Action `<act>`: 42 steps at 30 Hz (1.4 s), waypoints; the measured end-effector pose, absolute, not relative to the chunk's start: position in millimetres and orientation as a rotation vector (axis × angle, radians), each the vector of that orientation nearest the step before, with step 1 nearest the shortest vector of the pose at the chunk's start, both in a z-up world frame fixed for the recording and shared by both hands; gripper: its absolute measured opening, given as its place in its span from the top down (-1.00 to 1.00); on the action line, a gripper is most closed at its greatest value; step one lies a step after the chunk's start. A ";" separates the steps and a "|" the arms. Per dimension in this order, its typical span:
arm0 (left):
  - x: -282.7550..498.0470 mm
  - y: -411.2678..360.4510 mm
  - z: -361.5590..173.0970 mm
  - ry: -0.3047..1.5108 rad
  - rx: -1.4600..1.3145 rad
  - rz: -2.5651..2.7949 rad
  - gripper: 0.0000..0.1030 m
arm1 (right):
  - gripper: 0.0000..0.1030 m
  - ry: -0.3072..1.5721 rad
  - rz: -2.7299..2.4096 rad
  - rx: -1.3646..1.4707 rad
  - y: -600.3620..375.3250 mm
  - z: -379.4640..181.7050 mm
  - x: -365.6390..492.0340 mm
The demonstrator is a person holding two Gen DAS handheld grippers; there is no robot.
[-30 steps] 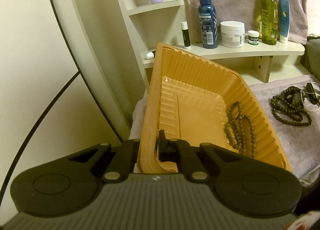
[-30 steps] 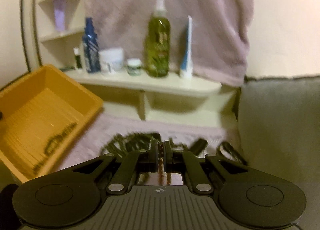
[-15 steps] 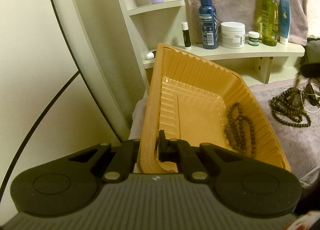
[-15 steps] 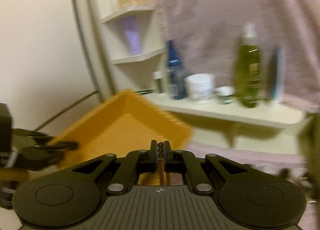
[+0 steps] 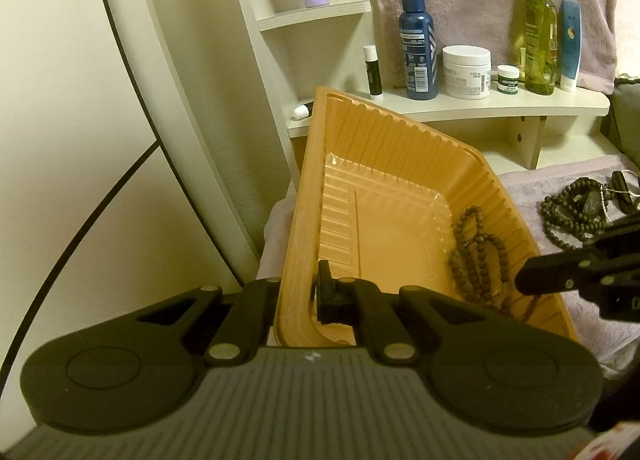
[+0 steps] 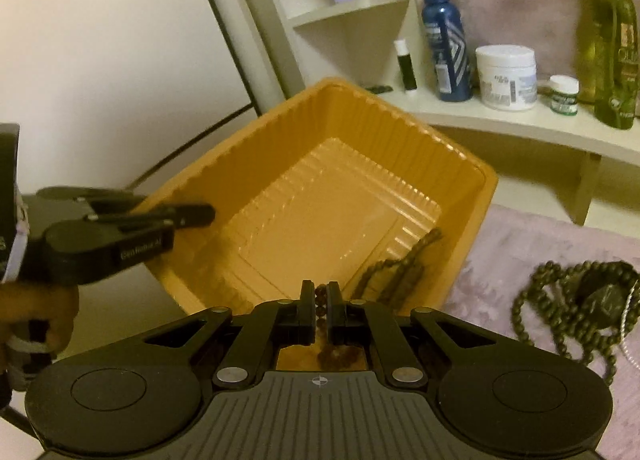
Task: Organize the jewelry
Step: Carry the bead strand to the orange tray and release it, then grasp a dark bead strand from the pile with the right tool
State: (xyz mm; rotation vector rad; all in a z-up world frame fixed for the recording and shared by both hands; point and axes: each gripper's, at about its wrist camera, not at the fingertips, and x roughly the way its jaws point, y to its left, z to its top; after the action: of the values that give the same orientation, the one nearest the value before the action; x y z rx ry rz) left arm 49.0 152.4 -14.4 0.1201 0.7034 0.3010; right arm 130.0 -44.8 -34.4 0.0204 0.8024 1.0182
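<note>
- Writing: small green-lidded jar on the shelf reads "LIP BALM"; other labels on the blue spray bottle and white tub too small to read; left gripper body in the right wrist view carries white lettering, blurred
- Change: a second ago the right gripper was over the bead pile on the mauve cloth; it has since swung to the near rim of the orange tray and now shows in the left wrist view; left gripper and tray unmoved
- Fingers: left pair clenched on the tray's near wall, tray tilted; right pair clamped on a brown bead strand that hangs below them
- One bead strand already lies in the tray along its right wall
</note>
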 end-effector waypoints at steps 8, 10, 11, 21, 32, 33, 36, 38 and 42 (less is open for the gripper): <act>49.1 152.5 -15.0 0.703 0.116 0.300 0.92 | 0.36 0.782 0.931 0.060 -70.4 -30.7 135.6; 48.7 151.2 -14.7 0.701 0.117 0.300 0.92 | 0.36 0.768 0.870 0.063 -83.4 -29.3 135.3; 48.5 151.0 -14.2 0.699 0.119 0.300 0.92 | 0.35 0.755 0.839 0.053 -90.0 -29.0 134.2; 47.9 147.7 -12.0 0.694 0.131 0.304 0.92 | 0.34 0.740 0.471 0.039 -177.0 -42.9 134.4; 47.8 143.9 -10.3 0.699 0.151 0.306 0.92 | 0.34 0.728 0.326 -0.034 -234.0 -60.0 146.0; 47.9 143.8 -10.4 0.699 0.156 0.305 0.92 | 0.34 0.725 0.327 -0.054 -233.9 -61.9 148.3; 49.4 143.5 -9.7 0.701 0.160 0.307 0.92 | 0.34 0.720 0.354 -0.126 -231.3 -67.5 156.9; 48.9 142.7 -10.1 0.700 0.158 0.309 0.92 | 0.35 0.721 0.379 -0.185 -227.2 -72.7 162.5; 48.8 140.9 -10.3 0.703 0.165 0.313 0.92 | 0.35 0.733 0.423 -0.273 -220.3 -85.0 171.7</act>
State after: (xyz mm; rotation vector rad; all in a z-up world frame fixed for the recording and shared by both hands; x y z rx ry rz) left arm 48.8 140.9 -10.3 0.1647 0.7030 0.3131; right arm 171.7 -220.3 -85.0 -0.2728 0.7333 0.4234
